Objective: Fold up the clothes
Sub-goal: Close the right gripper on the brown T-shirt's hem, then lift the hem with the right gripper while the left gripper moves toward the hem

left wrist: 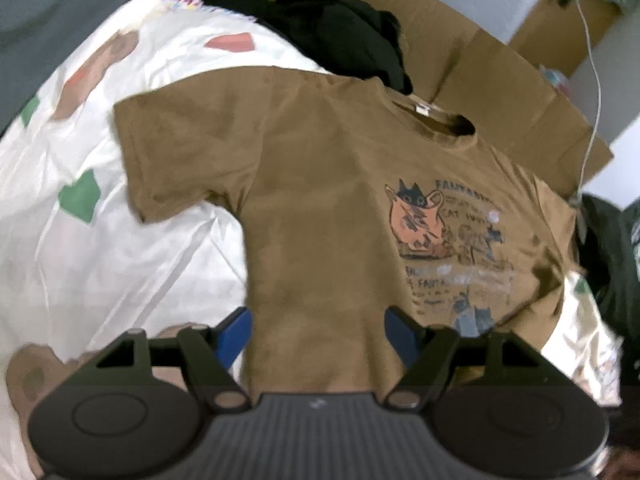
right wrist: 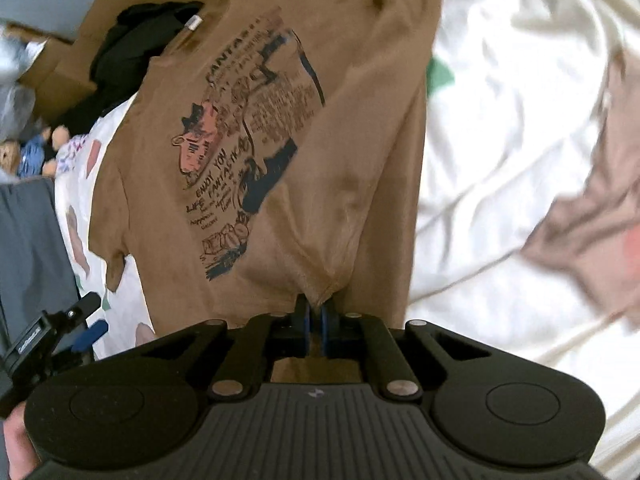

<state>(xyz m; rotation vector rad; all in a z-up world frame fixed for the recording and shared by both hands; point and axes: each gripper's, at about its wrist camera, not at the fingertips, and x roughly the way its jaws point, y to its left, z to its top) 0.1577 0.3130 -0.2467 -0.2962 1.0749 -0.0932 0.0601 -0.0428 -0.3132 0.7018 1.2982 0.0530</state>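
On the white bedspread (left wrist: 120,240) your brown T-shirt (left wrist: 320,208) lies flat; your right gripper (right wrist: 316,312) pinches its hem, left gripper (left wrist: 316,332) spread wide; at 12 o'clock, black clothes (left wrist: 340,28) lie on cardboard (left wrist: 500,64)

I see one garment — a brown short-sleeved T-shirt (left wrist: 320,208) lying front side up on the white patterned bedding. Its chest carries a printed graphic (left wrist: 444,232): an orange cat-like figure with dark blue shapes and lines of text. A white label sits inside the neckline. One sleeve lies spread flat to the side. Near the hem, the fabric is gathered into a pinched, lifted fold — creases radiate upward from it.
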